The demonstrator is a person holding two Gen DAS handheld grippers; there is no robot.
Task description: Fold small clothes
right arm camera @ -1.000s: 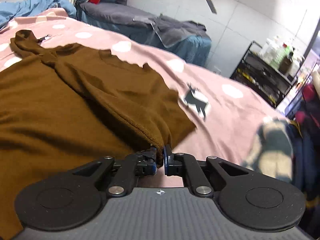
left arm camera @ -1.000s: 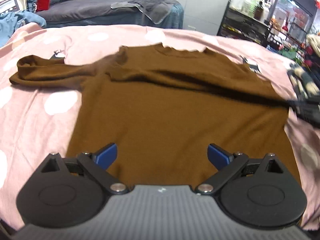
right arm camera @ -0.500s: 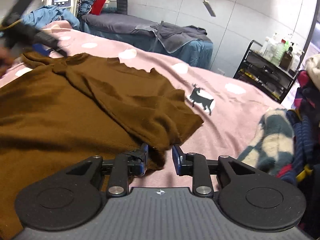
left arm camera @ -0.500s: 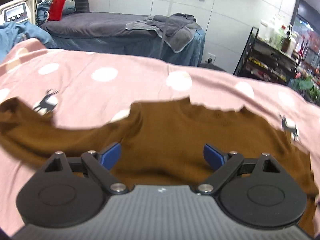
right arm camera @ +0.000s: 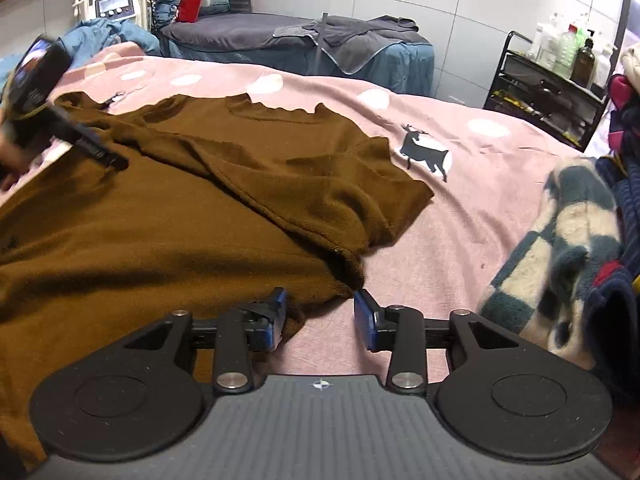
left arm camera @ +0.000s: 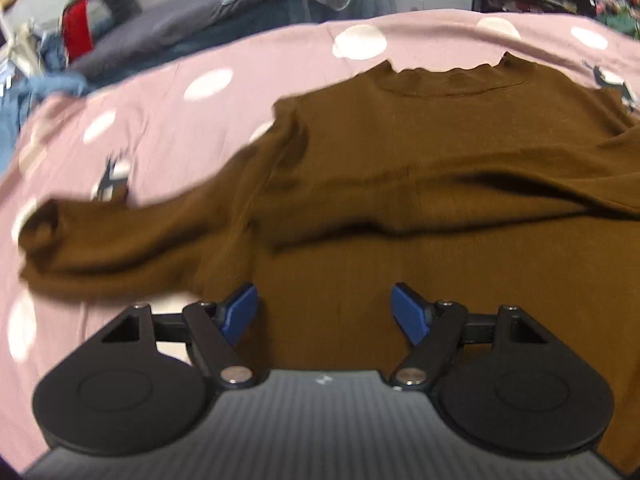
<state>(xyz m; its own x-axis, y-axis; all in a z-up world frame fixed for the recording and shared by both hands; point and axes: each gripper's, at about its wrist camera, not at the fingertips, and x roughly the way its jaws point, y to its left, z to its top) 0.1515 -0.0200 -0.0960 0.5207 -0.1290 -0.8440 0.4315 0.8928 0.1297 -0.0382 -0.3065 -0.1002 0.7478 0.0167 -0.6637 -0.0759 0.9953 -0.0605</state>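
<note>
**One brown sweater, both claws off it**

One brown knit sweater (right arm camera: 168, 216) lies flat on the pink dotted bedspread (right arm camera: 460, 208), its right sleeve folded across the chest. Left gripper (left arm camera: 324, 312) hovers above it, wide but narrowing, holding nothing. Right gripper (right arm camera: 320, 314) widens around the sleeve cuff, pads clear. No legible writing.

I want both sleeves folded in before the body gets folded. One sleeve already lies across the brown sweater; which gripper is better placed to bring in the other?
Left. The left gripper, jaws closing and empty, hovers beside the outstretched sleeve. The right gripper, opening, sits at the opposite edge of the brown sweater.
</note>
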